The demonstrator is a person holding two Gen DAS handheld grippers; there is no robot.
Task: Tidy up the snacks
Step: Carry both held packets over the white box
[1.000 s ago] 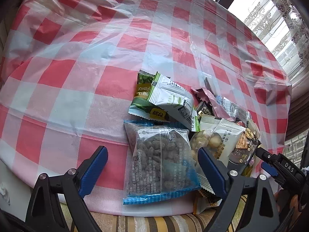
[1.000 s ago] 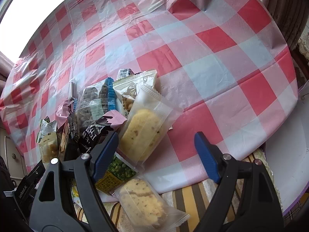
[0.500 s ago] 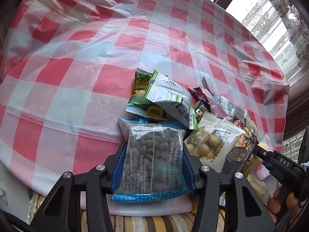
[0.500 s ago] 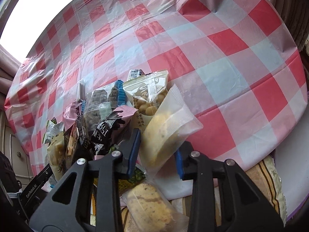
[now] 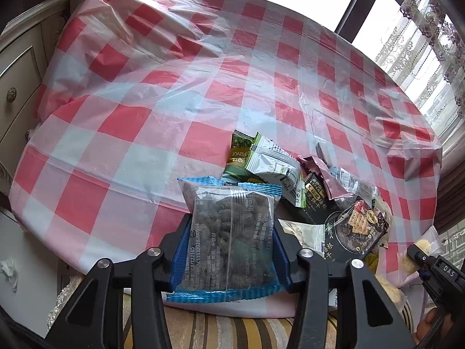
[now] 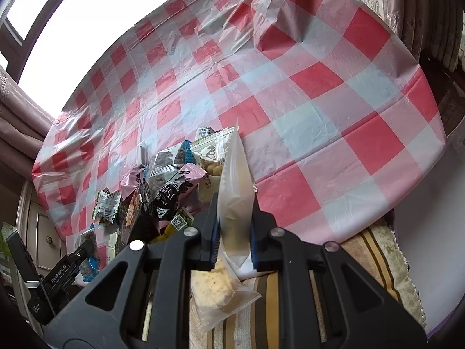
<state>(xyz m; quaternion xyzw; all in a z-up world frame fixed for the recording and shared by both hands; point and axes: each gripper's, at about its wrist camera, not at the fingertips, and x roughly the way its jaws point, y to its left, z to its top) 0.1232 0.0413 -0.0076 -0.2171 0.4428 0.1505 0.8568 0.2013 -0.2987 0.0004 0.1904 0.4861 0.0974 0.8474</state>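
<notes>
Between the blue pads of the left gripper (image 5: pixel 231 247), pitched down over the near table edge, a blue-edged packet (image 5: pixel 229 238) of dark pieces is clamped at both sides; the jaws have just been closing. Ahead and right lies the snack pile (image 5: pixel 314 192) on the checked cloth (image 5: pixel 130 133).

Right view: the right gripper (image 6: pixel 234 238), also angled down, has closed narrowly on a clear pouch (image 6: pixel 235 192) standing on edge. The pile (image 6: pixel 162 186) lies ahead-left.

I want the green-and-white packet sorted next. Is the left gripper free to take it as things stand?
Probably not yet. The left gripper has just closed on the blue-edged packet, so it is occupied. The green-and-white packet itself lies uncovered on top of the pile, just beyond, so the way looks free once the gripper lets go.
</notes>
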